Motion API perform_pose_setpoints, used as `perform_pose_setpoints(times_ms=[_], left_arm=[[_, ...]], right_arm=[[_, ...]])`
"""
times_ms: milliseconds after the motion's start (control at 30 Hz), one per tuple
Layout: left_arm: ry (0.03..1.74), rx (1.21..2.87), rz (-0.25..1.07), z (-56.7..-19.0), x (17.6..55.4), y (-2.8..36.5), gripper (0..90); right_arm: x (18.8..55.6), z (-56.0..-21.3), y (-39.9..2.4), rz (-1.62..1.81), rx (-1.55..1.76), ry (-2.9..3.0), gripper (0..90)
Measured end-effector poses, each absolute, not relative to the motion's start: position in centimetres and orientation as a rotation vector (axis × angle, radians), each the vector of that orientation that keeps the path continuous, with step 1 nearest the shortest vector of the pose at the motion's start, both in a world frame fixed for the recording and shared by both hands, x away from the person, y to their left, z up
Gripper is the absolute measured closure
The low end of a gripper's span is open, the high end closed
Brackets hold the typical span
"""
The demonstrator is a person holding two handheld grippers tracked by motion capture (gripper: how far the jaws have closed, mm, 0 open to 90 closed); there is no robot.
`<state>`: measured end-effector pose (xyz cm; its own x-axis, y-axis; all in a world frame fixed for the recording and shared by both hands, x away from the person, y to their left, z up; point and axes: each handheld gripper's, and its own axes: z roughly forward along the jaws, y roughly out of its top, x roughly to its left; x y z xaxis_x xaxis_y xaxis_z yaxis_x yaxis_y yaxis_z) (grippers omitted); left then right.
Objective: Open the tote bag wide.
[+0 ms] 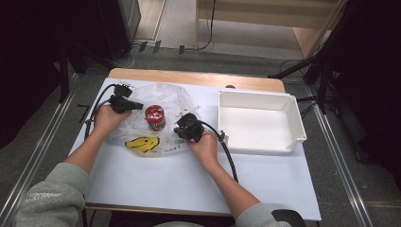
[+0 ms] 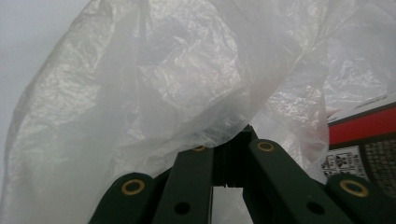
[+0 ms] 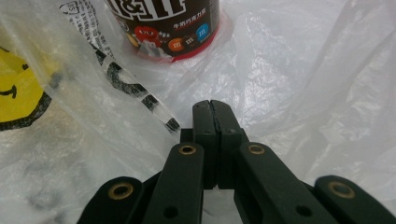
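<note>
A clear plastic bag [image 1: 163, 101] with a yellow smiley print [image 1: 142, 143] lies crumpled on the white table sheet. Inside its folds stands a brown candy jar [image 1: 155, 117] with a red lid. My left gripper [image 1: 124, 101] is at the bag's left edge. Its jaws are shut, and the film [image 2: 187, 84] bunches over their tips in the left gripper view [image 2: 236, 135]. The jar's label [image 2: 369, 135] shows at that view's right edge. My right gripper [image 1: 188, 126] is at the bag's right side, jaws pressed together [image 3: 211, 106] on the film, with the jar [image 3: 173, 28] just ahead.
An empty white bin [image 1: 291, 137] sits to the right of the bag, close to my right hand. The wooden table edge [image 1: 198, 78] runs behind the bag. Cables trail from both grippers over the sheet.
</note>
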<state>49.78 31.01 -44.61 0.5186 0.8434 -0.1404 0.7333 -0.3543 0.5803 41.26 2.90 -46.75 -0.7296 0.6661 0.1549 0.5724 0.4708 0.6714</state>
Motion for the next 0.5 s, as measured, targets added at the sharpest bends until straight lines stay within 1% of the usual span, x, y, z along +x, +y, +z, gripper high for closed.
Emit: perform_pose_setpoints(times_ms=[300, 433, 500], left_arm=[[1.278, 2.153, 0.261, -45.00, 49.93, 31.20, 90.0], [1.279, 2.160, 0.311, -44.98, 49.95, 31.24, 90.0], [1.283, 2.157, 0.310, -44.98, 50.03, 31.45, 90.0]], right_arm=[[40.51, -46.85, 2.42, 1.111, 1.066, 2.584, 90.0], [40.30, -46.85, 2.25, 1.107, 1.054, 2.586, 90.0], [40.21, -46.87, 2.08, 1.111, 1.054, 2.587, 90.0]])
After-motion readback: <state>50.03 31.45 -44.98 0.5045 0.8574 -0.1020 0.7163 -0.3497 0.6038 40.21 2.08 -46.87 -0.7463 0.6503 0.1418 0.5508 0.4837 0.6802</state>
